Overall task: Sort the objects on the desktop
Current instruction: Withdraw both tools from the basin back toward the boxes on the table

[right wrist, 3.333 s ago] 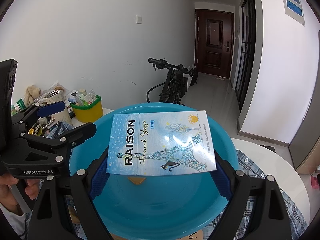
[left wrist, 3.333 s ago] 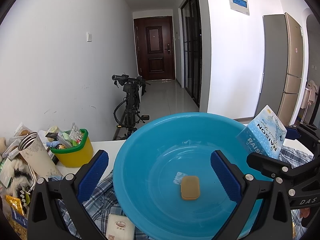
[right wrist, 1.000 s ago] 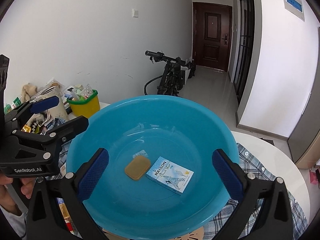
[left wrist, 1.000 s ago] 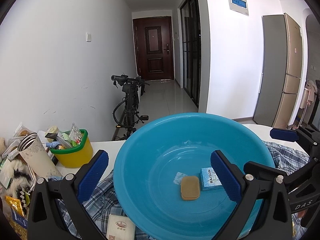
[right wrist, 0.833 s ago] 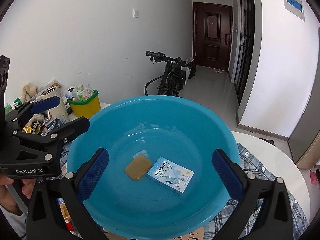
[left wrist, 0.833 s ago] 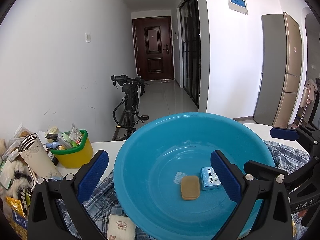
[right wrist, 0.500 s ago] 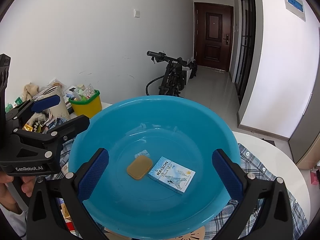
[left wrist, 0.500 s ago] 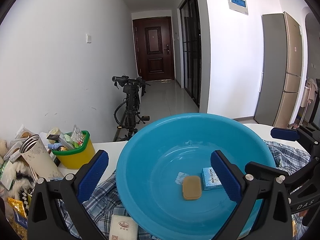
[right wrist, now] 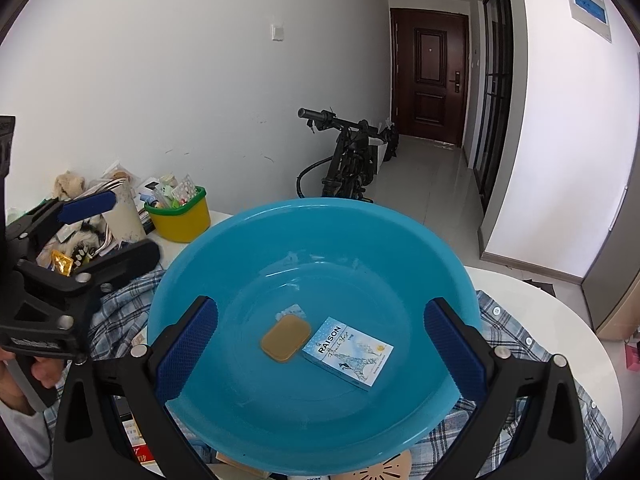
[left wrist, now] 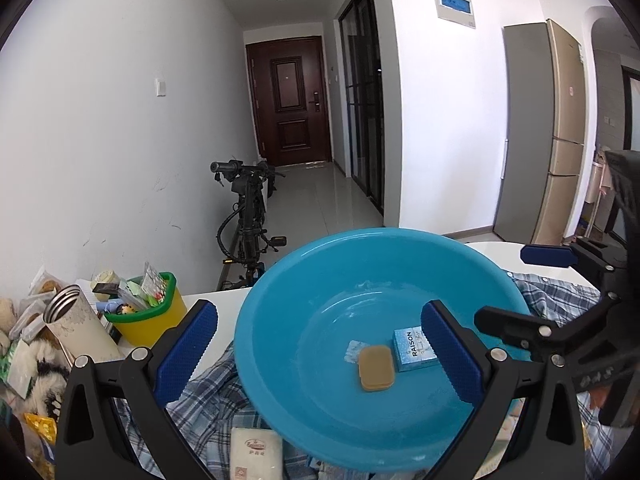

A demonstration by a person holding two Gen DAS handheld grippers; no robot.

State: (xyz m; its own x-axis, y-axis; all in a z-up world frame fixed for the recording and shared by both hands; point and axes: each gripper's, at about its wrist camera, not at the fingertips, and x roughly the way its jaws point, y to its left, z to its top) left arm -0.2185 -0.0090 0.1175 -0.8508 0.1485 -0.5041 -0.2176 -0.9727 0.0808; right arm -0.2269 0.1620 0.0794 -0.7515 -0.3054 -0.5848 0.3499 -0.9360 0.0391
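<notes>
1. White walls run back along a hallway to one dark door (left wrist: 295, 100), and one bike (right wrist: 347, 156) leans by the left wall beyond the white table (right wrist: 532, 304).
2. Left gripper (left wrist: 320, 344) has its jaws spread wide with nothing between the two blue pads (left wrist: 186, 344); it hangs over the near rim of the basin (left wrist: 280, 280).
3. Right gripper (right wrist: 320, 344) is likewise spread wide and empty, its two blue pads (right wrist: 450, 344) over the basin's near side.
4. One blue basin sits on a plaid shirt (right wrist: 120, 304) on the table.
5. Three things lie on the basin floor: one tan soap-like bar (right wrist: 285, 338), one blue RAISON box (right wrist: 347, 350) and one small pale packet (right wrist: 292, 311).
6. Bar and box lie just beside each other; the packet peeks out from behind the bar, touching it.
7. One yellow bucket (right wrist: 180, 220) with a green rim stands left of the basin, stuffed with small packets and oddments.
8. One pale tumbler (left wrist: 78, 328) leans beside the bucket amid loose clutter.
9. One white wrapped pack (left wrist: 256, 454) lies on the shirt, in front of the basin.
</notes>
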